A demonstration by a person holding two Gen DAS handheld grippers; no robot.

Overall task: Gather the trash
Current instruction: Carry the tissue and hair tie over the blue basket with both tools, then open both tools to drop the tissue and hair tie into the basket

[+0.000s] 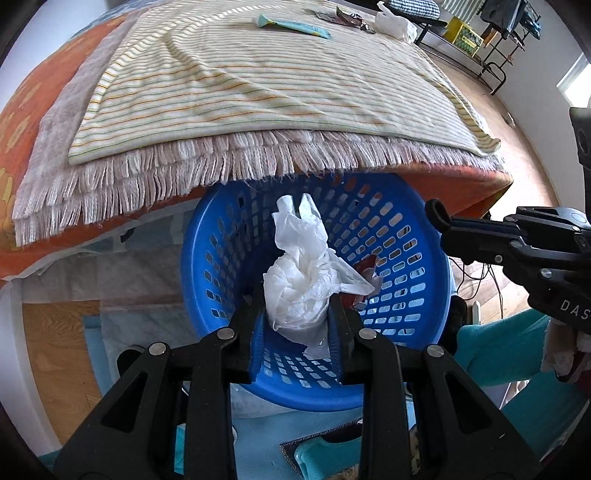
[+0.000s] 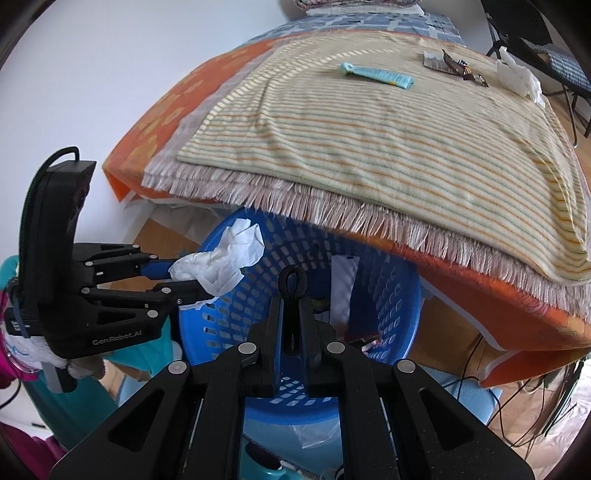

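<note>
My left gripper (image 1: 297,302) is shut on a crumpled white tissue (image 1: 306,273) and holds it over the blue plastic basket (image 1: 410,236). The same tissue (image 2: 221,262) shows in the right wrist view above the basket's rim (image 2: 207,314), held by the left gripper (image 2: 192,280). My right gripper (image 2: 291,291) is shut and empty, just above the basket; it shows at the right of the left wrist view (image 1: 437,218). Some wrappers lie inside the basket (image 2: 343,291). On the bed lie a light-blue wrapper (image 1: 291,25), dark wrappers (image 1: 347,16) and another white tissue (image 1: 395,22).
The basket stands on the floor under the bed's fringed edge (image 1: 184,166). A striped cloth (image 2: 406,140) covers the orange bedspread (image 2: 166,110). A black rack (image 1: 491,55) stands beyond the bed. Cables (image 2: 517,398) lie on the floor at the right.
</note>
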